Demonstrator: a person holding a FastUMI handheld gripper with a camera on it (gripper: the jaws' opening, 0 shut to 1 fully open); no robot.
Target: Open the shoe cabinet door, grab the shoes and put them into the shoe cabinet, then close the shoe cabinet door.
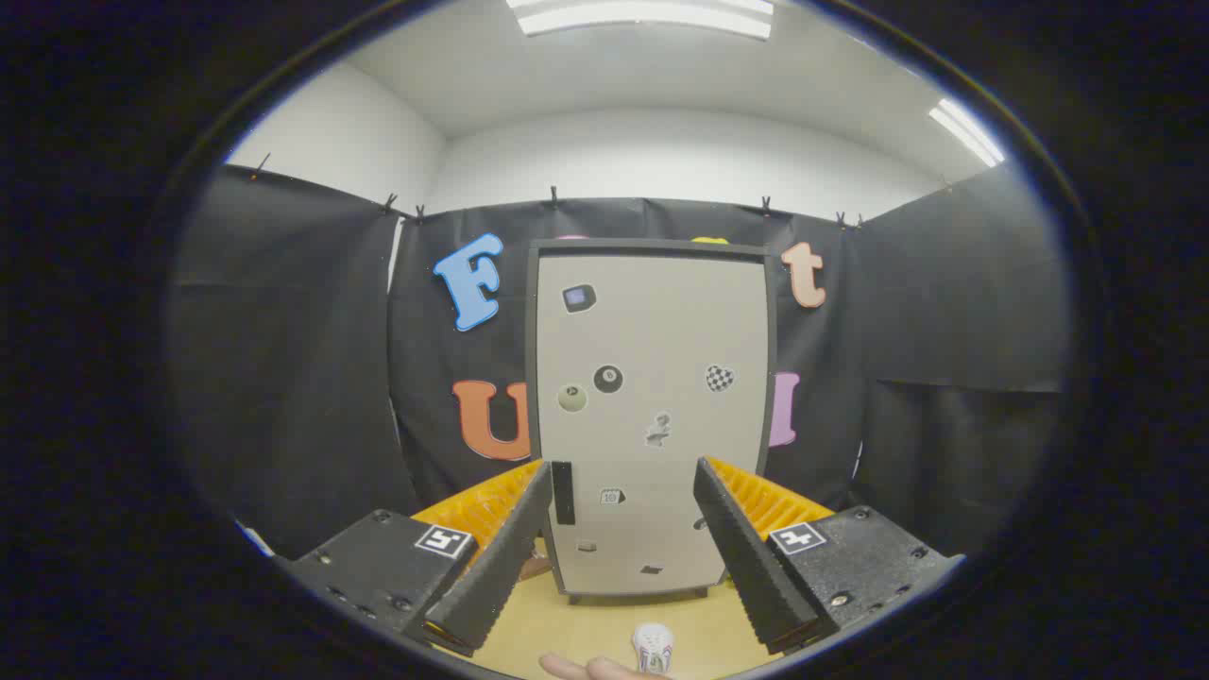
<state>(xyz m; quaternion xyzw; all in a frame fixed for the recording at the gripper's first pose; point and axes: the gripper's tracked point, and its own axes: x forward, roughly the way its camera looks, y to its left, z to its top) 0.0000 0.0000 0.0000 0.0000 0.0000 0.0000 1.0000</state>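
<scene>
The shoe cabinet stands upright against the black cloth wall, straight ahead and beyond my fingers. Its pale door is closed and carries several small stickers. A dark vertical handle sits on the door's lower left edge, just right of my left finger. My gripper is open, its fingers spread wide with nothing between them. A small white shoe lies on the wooden table between the fingers, close below me. A person's hand rests just in front of it.
Black cloth walls close the booth on the left, back and right. The cabinet rests on the wooden table, with bare table between it and the shoe.
</scene>
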